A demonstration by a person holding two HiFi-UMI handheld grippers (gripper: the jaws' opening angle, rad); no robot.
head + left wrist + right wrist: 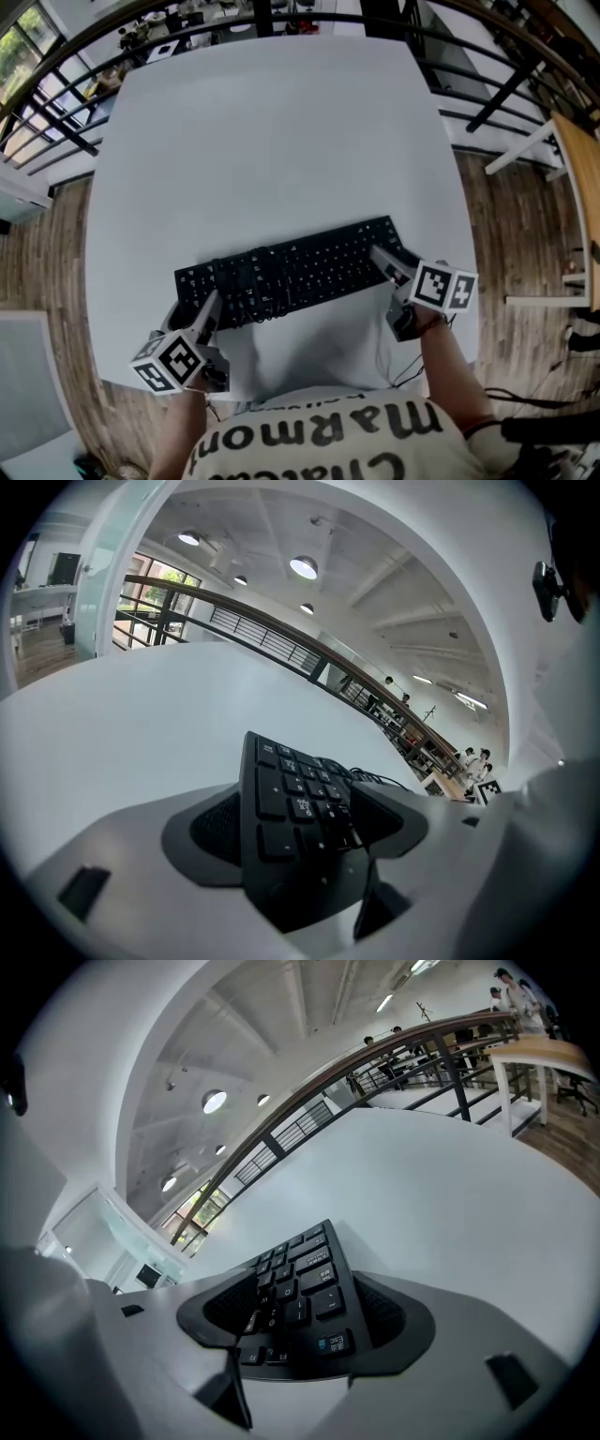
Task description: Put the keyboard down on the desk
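Open room with a wooden plank floor [525, 234]. A broad white rectangular counter [281, 141] lies under the flat black plastic keyboard [291, 272], which is over the counter's near part. Its long axis runs left to right, with the right end further from the person.

The left gripper [208, 309] is at the keyboard's left, number-pad end, jaws clamped on it, one on the key face and one on the underside. The right gripper [384, 261] is at the keyboard's right end, jaws clamped the same way. Each hand has its own end and neither is nearer.

The keyboard looks slightly raised; touching the counter or not, I cannot tell. Next, I'd say, lower it level. No containers in view.
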